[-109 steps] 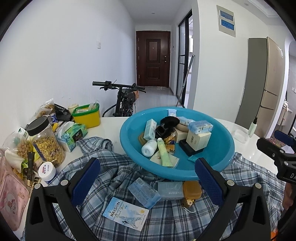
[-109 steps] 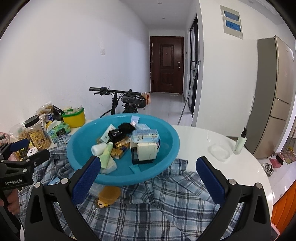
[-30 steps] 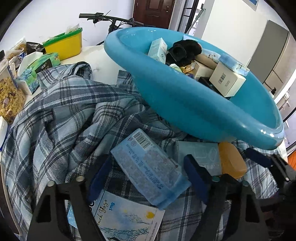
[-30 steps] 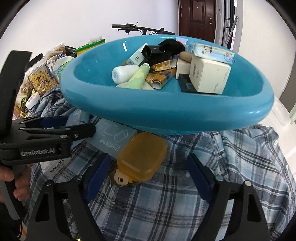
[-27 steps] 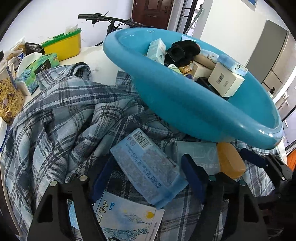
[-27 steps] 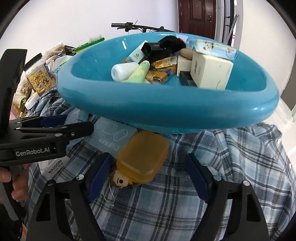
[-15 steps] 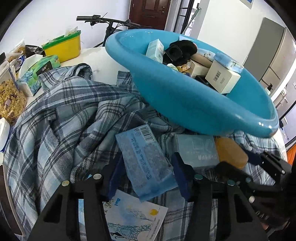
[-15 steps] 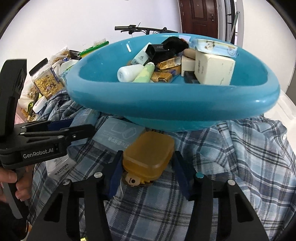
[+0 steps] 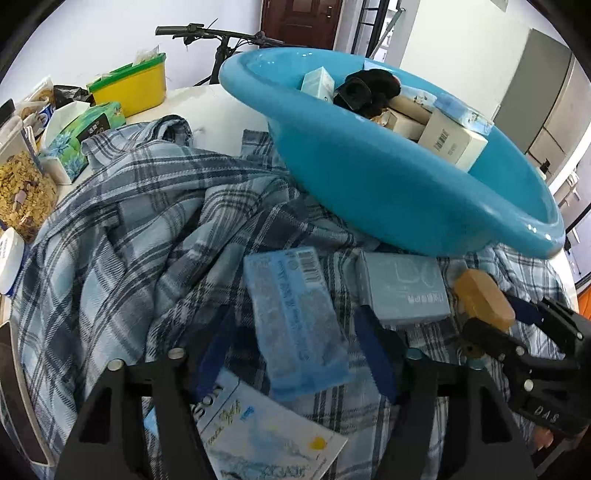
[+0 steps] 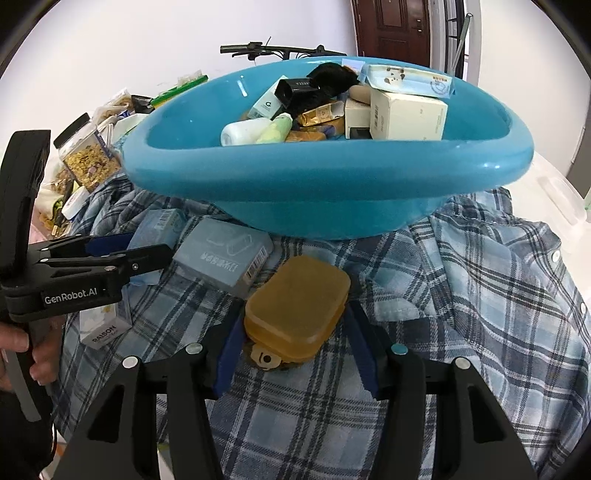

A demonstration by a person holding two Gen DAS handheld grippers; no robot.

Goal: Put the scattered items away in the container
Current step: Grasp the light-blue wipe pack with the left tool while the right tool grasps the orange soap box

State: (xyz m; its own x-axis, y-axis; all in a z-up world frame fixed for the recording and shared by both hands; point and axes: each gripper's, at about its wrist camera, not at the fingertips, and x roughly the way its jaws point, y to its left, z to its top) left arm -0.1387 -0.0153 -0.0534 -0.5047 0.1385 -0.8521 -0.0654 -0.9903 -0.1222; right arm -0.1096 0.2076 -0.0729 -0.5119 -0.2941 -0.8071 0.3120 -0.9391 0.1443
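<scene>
White round bench (image 9: 218,99), mostly covered by a rumpled blue plaid shirt (image 9: 122,221). White walls, dark brown door (image 10: 391,29) down the hallway, bicycle (image 9: 207,33) parked behind the bench.

Big glossy blue plastic basin (image 10: 332,184) sits on the shirt, already holding boxes, tubes and a black pouch. Far-left edge of the bench: yellow tub with green lid (image 9: 133,88), green tissue box (image 9: 81,136), clear cereal jar (image 10: 88,155).

Loose items on the shirt in front of the basin:
- flat booklet (image 9: 266,439), glossy paper, nearest the left hand-held gripper
- soft crinkly blue wipes pack (image 9: 295,317), barcode facing up
- grey-blue cardboard box (image 10: 225,254), its far end tucked under the basin rim
- amber translucent plastic case (image 10: 299,310), rounded corners, with a small round charm (image 10: 264,356) at its near end

Left hand-held gripper (image 9: 291,354): jaws partly closed around the wipes pack, pads close to its sides; can't tell if they're touching.
Right hand-held gripper (image 10: 293,350): jaws narrowed on both sides of the amber case; firm contact not clear either.
</scene>
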